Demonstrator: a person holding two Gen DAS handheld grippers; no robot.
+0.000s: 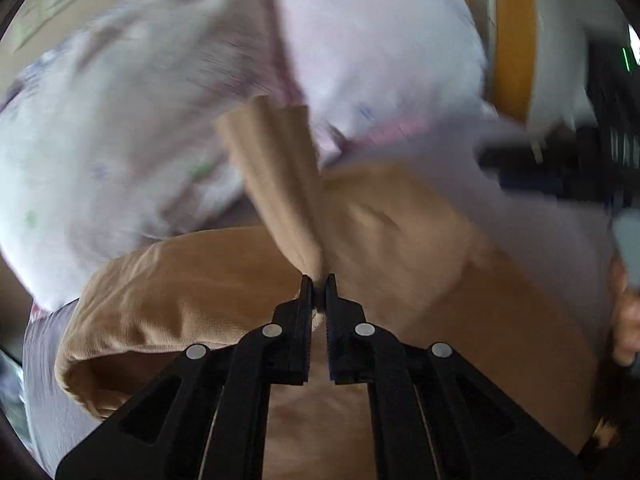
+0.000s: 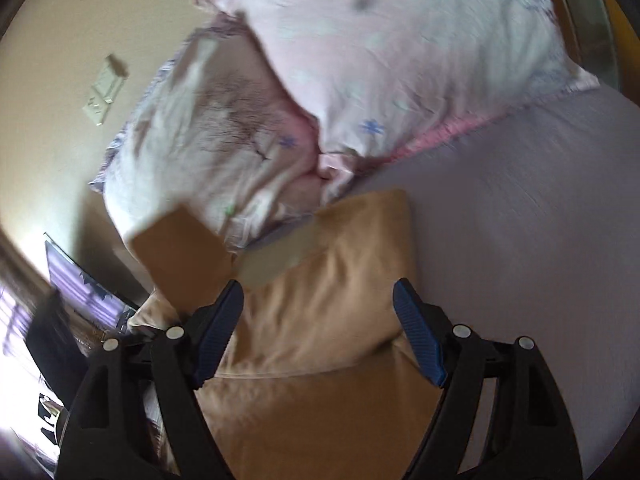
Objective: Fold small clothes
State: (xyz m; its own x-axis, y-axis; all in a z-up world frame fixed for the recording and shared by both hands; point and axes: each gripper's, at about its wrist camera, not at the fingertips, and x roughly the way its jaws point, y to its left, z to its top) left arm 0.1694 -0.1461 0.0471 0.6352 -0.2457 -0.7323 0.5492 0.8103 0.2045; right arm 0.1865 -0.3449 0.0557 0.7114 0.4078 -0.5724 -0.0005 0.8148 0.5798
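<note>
A tan garment [image 1: 400,240] lies on a lilac bed sheet [image 1: 540,216]. My left gripper [image 1: 319,280] is shut on a bunched fold of the tan garment, and a strip of it stands up beyond the tips. In the right wrist view the same tan garment [image 2: 328,292] lies spread below my right gripper [image 2: 318,292], which is open and empty above it. A lifted tan flap [image 2: 180,256] shows at the left of that view. Both views are blurred by motion.
Two pale pink patterned pillows [image 2: 380,52] [image 2: 200,140] lie at the head of the bed. A beige wall with a switch plate [image 2: 104,92] is behind them. A wooden post [image 1: 512,40] and dark items [image 1: 600,140] stand at the right.
</note>
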